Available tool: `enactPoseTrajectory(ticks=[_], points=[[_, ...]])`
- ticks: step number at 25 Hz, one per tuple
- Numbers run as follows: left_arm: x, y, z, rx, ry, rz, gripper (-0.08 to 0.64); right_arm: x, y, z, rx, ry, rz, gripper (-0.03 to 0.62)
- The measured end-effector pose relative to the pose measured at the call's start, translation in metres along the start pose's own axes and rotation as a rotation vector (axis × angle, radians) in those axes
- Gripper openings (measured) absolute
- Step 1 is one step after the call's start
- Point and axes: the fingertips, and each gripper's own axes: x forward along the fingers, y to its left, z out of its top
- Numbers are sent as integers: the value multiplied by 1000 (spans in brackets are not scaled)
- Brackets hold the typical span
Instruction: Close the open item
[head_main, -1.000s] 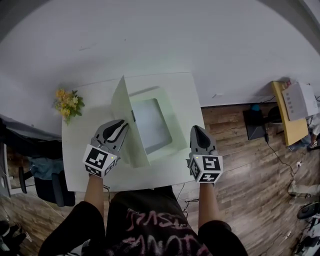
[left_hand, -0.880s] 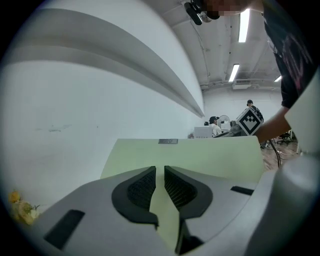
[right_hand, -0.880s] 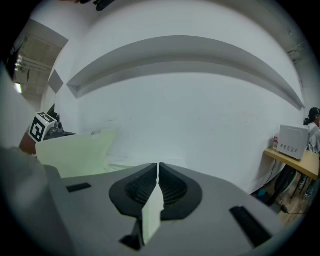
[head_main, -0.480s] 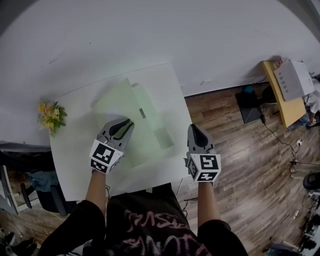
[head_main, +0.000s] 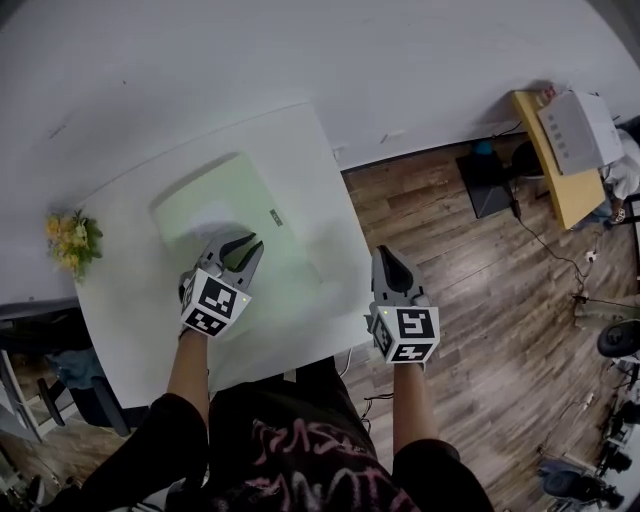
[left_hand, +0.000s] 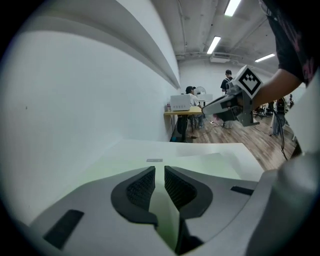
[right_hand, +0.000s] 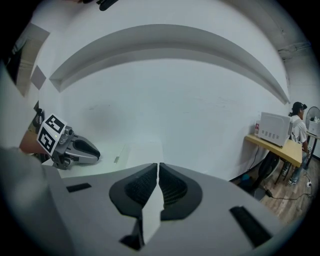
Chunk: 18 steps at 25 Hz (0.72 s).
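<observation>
Green box lid was seen lying flat toward the desk's far edge, its near edge apparently pinched by the left gripper. Right gripper was held closed and empty by the near right corner. If let go unpressed, the lid could be sprung open again.

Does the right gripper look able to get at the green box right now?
Probably yes. The right gripper, jaws shut, hangs just past the right edge of the table, with only bare surface between it and the green box. The left gripper covers just the box's near-left part.
</observation>
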Motion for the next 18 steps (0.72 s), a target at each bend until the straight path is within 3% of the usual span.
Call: enactPoseTrajectory(ticks=[5,12,18], points=[[18,-8,-12,44,112,-17,63,-5,-20,-7,9,8,-25,28],[22,-10,-13,33,134,-22,63,-10,-30,-16,24,16,-30,28],[25,-10,-14,4,165,-72,61,-17,-35,-14,20,8,-39,28]])
